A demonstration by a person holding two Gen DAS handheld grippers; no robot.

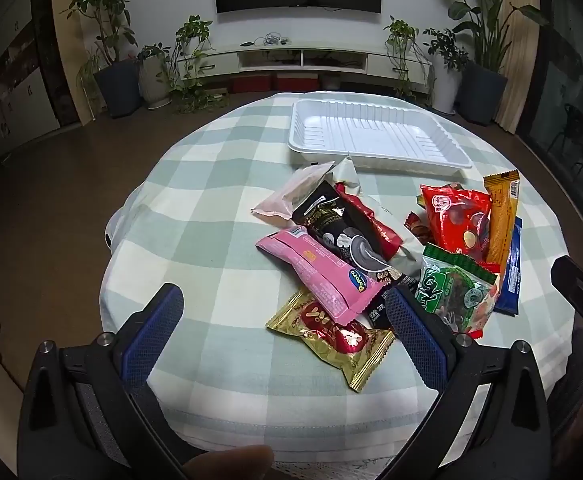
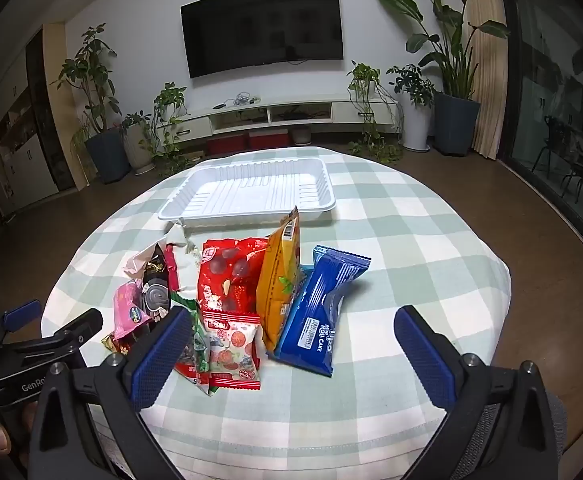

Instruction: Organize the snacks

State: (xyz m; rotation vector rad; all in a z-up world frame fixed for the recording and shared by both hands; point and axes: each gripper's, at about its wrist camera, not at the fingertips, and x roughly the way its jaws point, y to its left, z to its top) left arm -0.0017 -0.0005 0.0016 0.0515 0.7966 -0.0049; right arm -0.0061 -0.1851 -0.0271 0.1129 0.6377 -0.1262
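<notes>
Tongs: we hold left tongs (image 1: 283, 320) and right tongs (image 2: 291, 344) wide, empty | snack pile (image 1: 387, 248) heaped just before white tray (image 1: 371, 136) | tray bare, ready for sorting.

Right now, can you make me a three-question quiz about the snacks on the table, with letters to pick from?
1. Where is the white tray?
A. beyond the snack pile
B. on the floor
C. under the snacks

2. What colour is the roll cake packet?
A. green
B. blue
C. white

3. How is the right gripper?
A. shut on a packet
B. open, holding nothing
C. inside the tray

Answers: 1 A, the tray lies past the pile, toward the TV. 2 B, its wrapper is blue. 3 B, its fingers stand wide apart with nothing gripped.
</notes>
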